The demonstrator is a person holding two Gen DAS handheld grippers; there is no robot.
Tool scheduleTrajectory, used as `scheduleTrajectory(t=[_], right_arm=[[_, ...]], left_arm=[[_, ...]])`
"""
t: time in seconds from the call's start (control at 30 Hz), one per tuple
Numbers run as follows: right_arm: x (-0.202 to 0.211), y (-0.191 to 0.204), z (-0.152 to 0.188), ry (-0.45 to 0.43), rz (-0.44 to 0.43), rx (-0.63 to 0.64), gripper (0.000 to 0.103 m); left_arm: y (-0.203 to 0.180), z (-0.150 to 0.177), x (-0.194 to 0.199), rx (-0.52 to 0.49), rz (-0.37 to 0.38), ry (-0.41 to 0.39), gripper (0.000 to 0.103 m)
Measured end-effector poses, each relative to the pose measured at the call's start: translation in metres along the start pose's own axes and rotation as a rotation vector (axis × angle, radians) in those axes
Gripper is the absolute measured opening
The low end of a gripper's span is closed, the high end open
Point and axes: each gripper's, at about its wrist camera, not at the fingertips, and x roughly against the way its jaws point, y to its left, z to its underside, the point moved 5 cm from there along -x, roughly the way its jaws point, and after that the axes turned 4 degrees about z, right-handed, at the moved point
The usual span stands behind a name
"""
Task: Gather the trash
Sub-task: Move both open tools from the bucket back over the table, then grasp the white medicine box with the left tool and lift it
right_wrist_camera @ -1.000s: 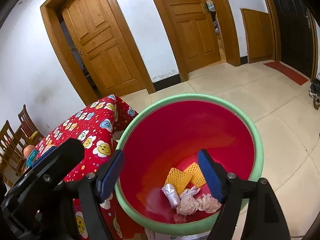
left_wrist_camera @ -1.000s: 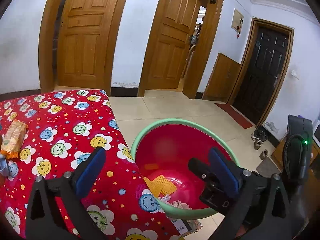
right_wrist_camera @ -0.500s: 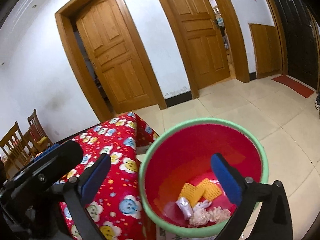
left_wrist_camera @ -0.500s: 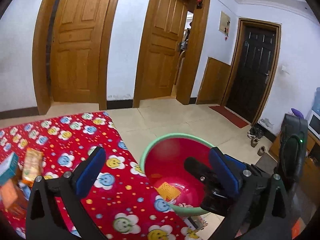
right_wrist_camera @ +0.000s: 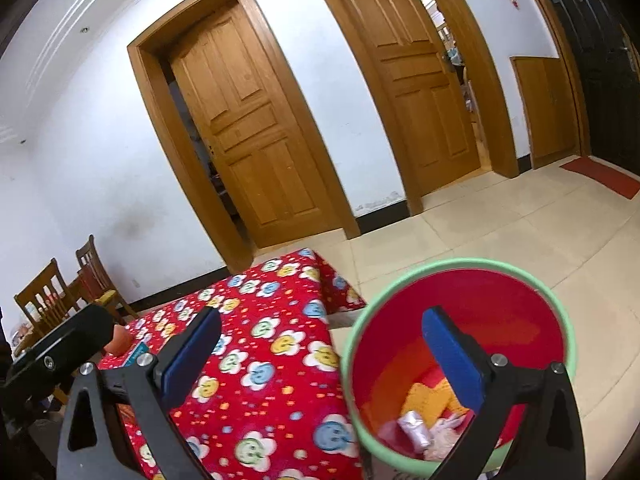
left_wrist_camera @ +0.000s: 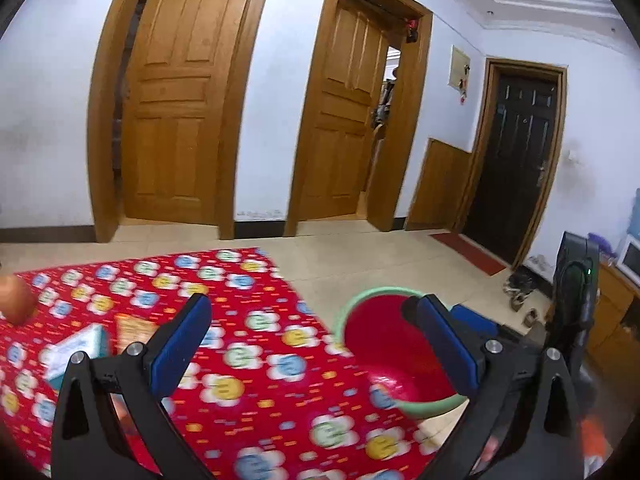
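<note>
Above the table's red smiley-flower cloth, I held the left gripper with its blue-padded tongs spread wide and nothing between them, pointed across the table's edge toward the floor beyond. At the left of that view, what trash remained lay on the cloth: a light blue box with an orange snack packet just beside it, and a round orange thing at the far edge, too blurred to name. I judged these the next pickups, so the empty left tongs sat well placed above that end of the table. The packet's long axis seemed to run away from the camera toward the doors, though blur kept me from being sure, and I could not read the box's heading.

To the right, the red bin with its green rim stood on the tiled floor hard against the table's corner, mouth up, set there, I judged, so trash could be dropped straight off the edge. Over it I held the right gripper, tongs fully apart and empty, angled down at the bin's mouth. At the bottom lay the collected pieces: yellow mesh wrap, a small silver wrapper lying lengthwise toward the camera, and crumpled pale tissue.
</note>
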Motion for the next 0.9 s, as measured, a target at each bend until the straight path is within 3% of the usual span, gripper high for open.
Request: scheduleTrajectory(t=[0.2,0.33,0.57,0.67,0.77,0.9], right_arm=[[-0.015,0.032,0.009,0.057,-0.055,0.021,0.102],[-0.016,0.047,0.007,0.081,-0.159,-0.145,0.103],[-0.040,0.086,0.007,0.097,-0.160,-0.192,0.103],[-0.061,0.102,0.019,0.150,-0.169,-0.194,0.103],[-0.074,0.117,0.031,0.170,-0.145,-0.117,0.103],[-0.079,0.133,0.034,0.154,-0.146,-0.061,0.103]], left_arm=[[0.061,0.009,0.023,0.040,-0.078,0.030,0.101],[0.113,0.019,0.032,0.103,-0.128,0.049,0.101],[0.206,0.038,0.017,0.318,-0.196,0.131,0.101],[0.228,0.057,0.006,0.420,-0.177,0.173,0.101],[0.235,0.071,-0.002,0.482,-0.167,0.202,0.101],[0.232,0.074,-0.008,0.465,-0.168,0.205,0.101]])
